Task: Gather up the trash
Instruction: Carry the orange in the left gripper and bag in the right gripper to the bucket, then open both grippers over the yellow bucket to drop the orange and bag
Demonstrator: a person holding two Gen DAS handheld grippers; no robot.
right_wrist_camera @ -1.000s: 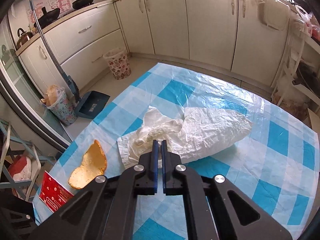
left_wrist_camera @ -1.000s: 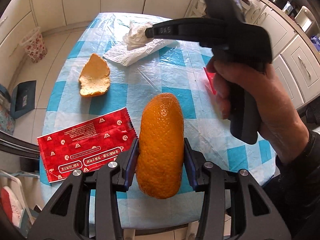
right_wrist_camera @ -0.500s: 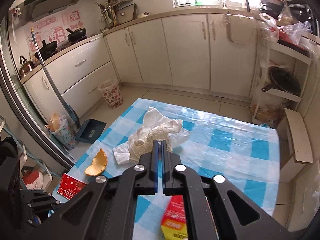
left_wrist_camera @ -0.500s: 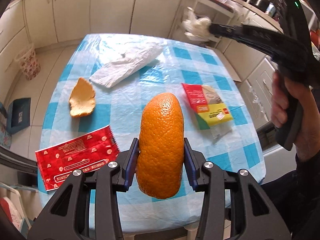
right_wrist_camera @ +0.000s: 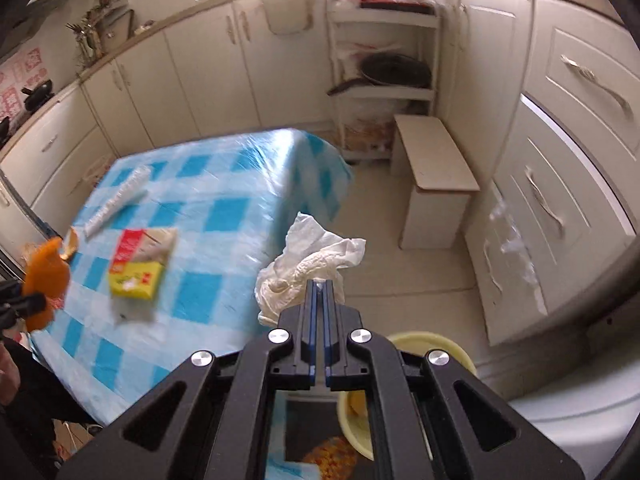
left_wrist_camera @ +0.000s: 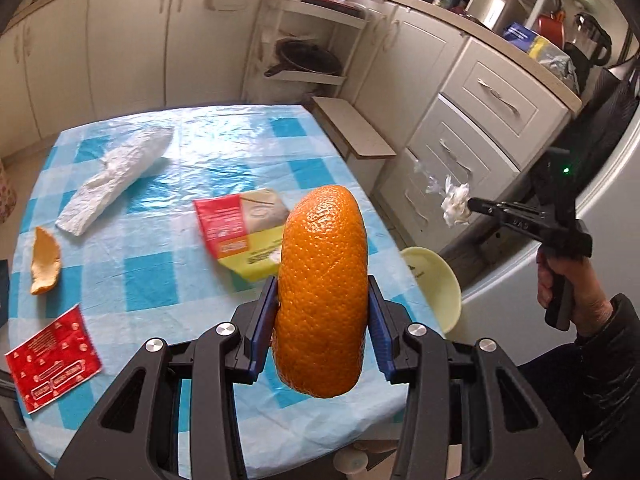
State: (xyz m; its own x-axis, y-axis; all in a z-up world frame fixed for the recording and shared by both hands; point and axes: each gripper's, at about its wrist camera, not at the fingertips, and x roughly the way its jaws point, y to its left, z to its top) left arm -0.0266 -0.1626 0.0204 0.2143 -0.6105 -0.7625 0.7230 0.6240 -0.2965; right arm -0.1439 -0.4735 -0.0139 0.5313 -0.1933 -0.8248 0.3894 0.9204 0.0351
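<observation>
The right gripper (right_wrist_camera: 319, 286), jaws clamped on the crumpled tissue (right_wrist_camera: 308, 264), has swung off the table (right_wrist_camera: 224, 216) toward the yellow bin (right_wrist_camera: 432, 340). The left gripper (left_wrist_camera: 322, 312) still clamps the orange peel (left_wrist_camera: 322, 288), likely next.

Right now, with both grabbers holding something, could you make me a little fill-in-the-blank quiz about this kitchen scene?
1. The left gripper is clamped on a piece of ____ peel.
2. The right gripper pinches a crumpled white ____.
3. The tablecloth is checked white and ____.
4. The bowl beside the table is pale ____.

Missing words: orange; tissue; blue; yellow
</observation>
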